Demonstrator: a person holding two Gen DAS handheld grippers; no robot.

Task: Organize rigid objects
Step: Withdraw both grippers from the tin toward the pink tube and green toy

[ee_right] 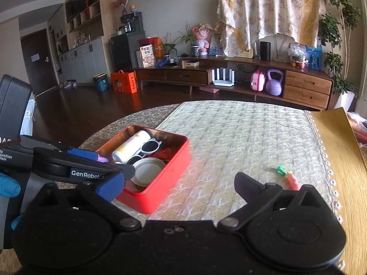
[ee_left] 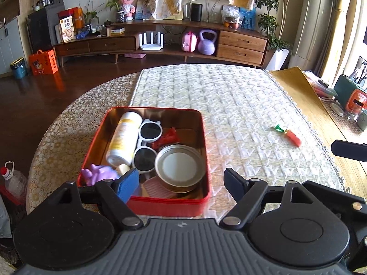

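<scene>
Lying alone on the quilted mat, the carrot toy (ee_right: 289,178) sits ahead and right of the right gripper (ee_right: 179,183), long axis diagonal; the left gripper (ee_left: 181,181) hovers farther off, over the red tin (ee_left: 204,160). Both jaws stand apart, empty.
</scene>
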